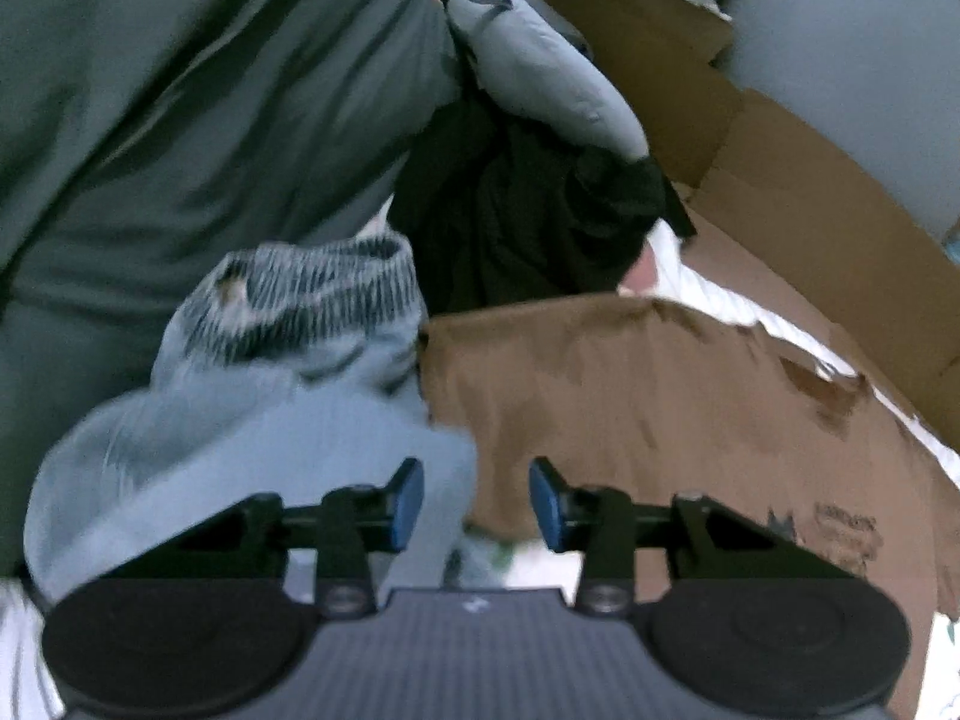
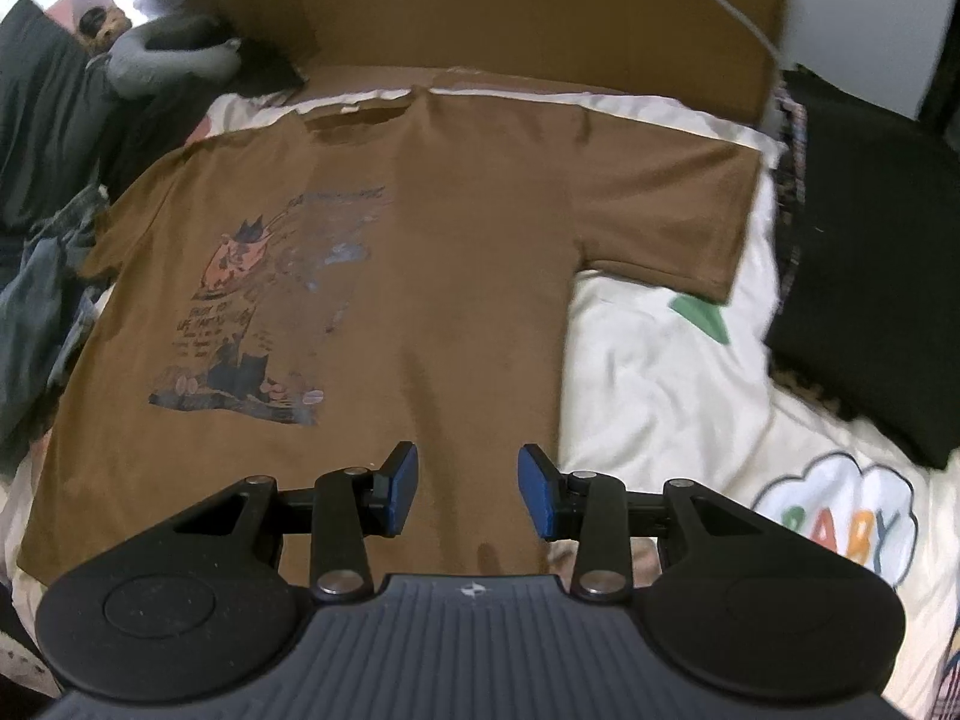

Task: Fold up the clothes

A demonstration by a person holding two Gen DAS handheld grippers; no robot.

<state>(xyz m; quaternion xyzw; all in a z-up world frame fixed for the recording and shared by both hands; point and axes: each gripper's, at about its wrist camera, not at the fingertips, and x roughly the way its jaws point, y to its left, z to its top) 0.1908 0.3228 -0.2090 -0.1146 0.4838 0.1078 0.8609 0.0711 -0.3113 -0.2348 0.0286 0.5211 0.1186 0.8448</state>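
The brown T-shirt (image 2: 372, 276) lies spread flat, print side up, on the white bedcover (image 2: 654, 396) straight ahead of the right gripper (image 2: 468, 495), its hem nearest the fingers and its neck farthest off. Its long axis runs away from that gripper, hem to collar, toward the cardboard (image 2: 540, 18) at the head of the bed. One sleeve reaches out to the right of the gripper and lies flat; the other, on the left, ends near a heap of grey-blue clothes (image 2: 42, 294).

No fold shows yet, so the shirt looks laid out and smoothed, with all the folding still ahead: sleeves in, then body doubled.

The right gripper hangs above the hem with its jaws partly apart and nothing between them. The left gripper (image 1: 477, 504) is likewise partly apart and empty; ahead of it on the right is a brown edge of the shirt, and ahead on the left a pale blue garment with a striped cuff (image 1: 288, 360). Beyond that lie dark clothes (image 1: 516, 210). A black cushion (image 2: 864, 276) sits far right of the right gripper.
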